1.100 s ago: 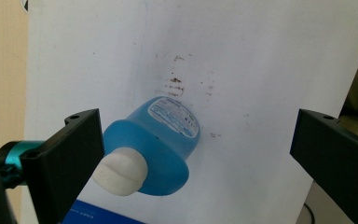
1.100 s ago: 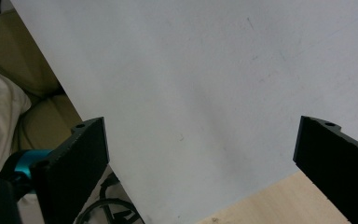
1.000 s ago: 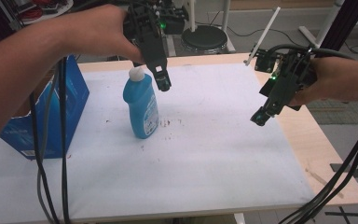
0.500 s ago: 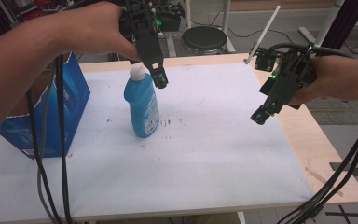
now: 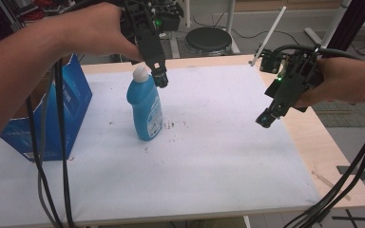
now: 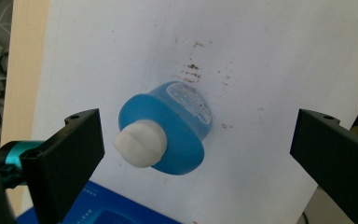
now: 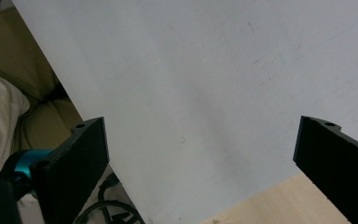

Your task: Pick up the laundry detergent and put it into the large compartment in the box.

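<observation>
Blue plastic bottle [image 5: 145,110] with rounded white cap [image 6: 140,143] stands upright.

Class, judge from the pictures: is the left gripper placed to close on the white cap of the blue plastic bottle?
Probably yes: the left gripper hangs above the white cap, jaws open either side, nothing between.

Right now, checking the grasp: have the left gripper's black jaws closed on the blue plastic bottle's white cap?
No: the left gripper is wide open, and the white cap sits untouched between its jaws.
</observation>
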The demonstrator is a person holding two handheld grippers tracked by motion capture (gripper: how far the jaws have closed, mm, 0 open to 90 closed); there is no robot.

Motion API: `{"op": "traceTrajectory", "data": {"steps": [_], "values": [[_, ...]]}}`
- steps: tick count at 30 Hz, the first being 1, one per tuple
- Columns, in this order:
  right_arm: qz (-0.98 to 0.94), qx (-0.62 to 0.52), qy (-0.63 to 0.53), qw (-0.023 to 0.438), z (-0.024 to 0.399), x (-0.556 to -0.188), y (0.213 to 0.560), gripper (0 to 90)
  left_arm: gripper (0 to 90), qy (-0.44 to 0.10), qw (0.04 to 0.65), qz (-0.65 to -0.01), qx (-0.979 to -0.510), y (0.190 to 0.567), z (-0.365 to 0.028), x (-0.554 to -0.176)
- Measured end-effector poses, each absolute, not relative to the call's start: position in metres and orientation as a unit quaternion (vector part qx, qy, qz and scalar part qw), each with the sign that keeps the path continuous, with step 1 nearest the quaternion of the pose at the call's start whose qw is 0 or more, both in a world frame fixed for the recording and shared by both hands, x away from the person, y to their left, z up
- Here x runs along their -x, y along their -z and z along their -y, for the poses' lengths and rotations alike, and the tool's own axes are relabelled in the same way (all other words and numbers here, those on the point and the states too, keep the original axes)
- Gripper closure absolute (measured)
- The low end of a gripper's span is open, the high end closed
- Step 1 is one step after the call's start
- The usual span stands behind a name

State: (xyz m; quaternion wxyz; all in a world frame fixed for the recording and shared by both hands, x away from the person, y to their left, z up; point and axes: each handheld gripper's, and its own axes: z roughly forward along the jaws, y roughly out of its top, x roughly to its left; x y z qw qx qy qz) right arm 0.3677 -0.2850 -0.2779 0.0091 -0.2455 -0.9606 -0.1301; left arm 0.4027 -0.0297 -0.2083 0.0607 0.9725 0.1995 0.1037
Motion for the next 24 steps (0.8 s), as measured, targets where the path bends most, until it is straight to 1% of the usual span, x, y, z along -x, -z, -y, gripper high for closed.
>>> {"op": "traceTrajectory", "data": {"steps": [1, 2, 3, 4, 6, 8, 10, 12, 21, 24], "values": [[0.961, 0.246, 0.130, 0.009, 0.285, -0.368, 0.278, 2.3, 2.8, -0.105, 0.064, -0.216, -0.969, 0.209, 0.027, -0.405], [0.961, 0.246, 0.130, 0.009, 0.285, -0.368, 0.278, 2.3, 2.8, -0.105, 0.064, -0.216, -0.969, 0.209, 0.027, -0.405], [0.961, 0.245, 0.129, 0.009, 0.284, -0.368, 0.279, 2.3, 2.8, -0.107, 0.073, -0.252, -0.959, 0.210, 0.020, -0.409], [0.961, 0.244, 0.129, 0.011, 0.284, -0.369, 0.280, 2.4, 2.8, -0.107, 0.077, -0.273, -0.953, 0.211, 0.017, -0.410], [0.961, 0.246, 0.126, 0.010, 0.285, -0.369, 0.281, 2.3, 2.8, -0.111, 0.085, -0.303, -0.943, 0.211, 0.010, -0.414], [0.961, 0.245, 0.129, 0.012, 0.285, -0.370, 0.281, 2.3, 2.8, -0.104, 0.090, -0.330, -0.934, 0.213, 0.005, -0.417], [0.961, 0.245, 0.129, 0.012, 0.285, -0.371, 0.281, 2.3, 2.8, -0.102, 0.089, -0.339, -0.931, 0.214, 0.003, -0.419], [0.961, 0.246, 0.129, 0.012, 0.285, -0.374, 0.282, 2.3, 2.8, -0.100, 0.089, -0.372, -0.918, 0.216, -0.002, -0.422], [0.962, 0.239, 0.129, 0.013, 0.281, -0.378, 0.285, 2.3, 2.8, -0.080, 0.090, -0.429, -0.895, 0.224, -0.008, -0.427], [0.962, 0.240, 0.129, 0.013, 0.281, -0.378, 0.285, 2.3, 2.8, -0.070, 0.104, -0.454, -0.882, 0.229, -0.010, -0.428]]}}
